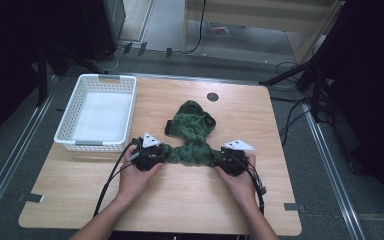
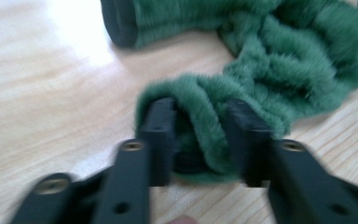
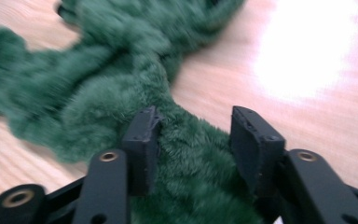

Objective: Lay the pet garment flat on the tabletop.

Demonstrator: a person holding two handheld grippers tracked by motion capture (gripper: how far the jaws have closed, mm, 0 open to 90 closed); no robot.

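Both grippers were seen near the front edge of the wooden table (image 1: 180,200), one at each end of a fuzzy green garment (image 1: 192,132). The left gripper (image 2: 200,135) was held with its jaws partly apart, a fold of the green pile bunched between them; the fabric was touched by both pads, yet whether it was truly pinched could not be told from the blurred gripper view. The right gripper (image 3: 193,140) was held wider, its jaws straddling the other end of the cloth, with a gap visible at one pad, so no firm hold was judged to have been made. In the high view each tool was seen cupped in a hand, the left hand (image 1: 137,175) and the right hand (image 1: 240,177), with the stretched band of fabric between them.

Farther back, toward the middle of the table, the rest of the garment was gathered in a loose heap, and a dark cuff or band (image 1: 169,127) was seen at its left side. The material was judged to be soft, light and limp, likely to sag and stretch rather than keep any shape; the deep pile may slip, so a thick fold near an end was judged the better place to grip.

Beyond, at the far left corner, a white slotted basket (image 1: 70,131) was seen, and a small dark round disc (image 1: 212,96) near the far edge.
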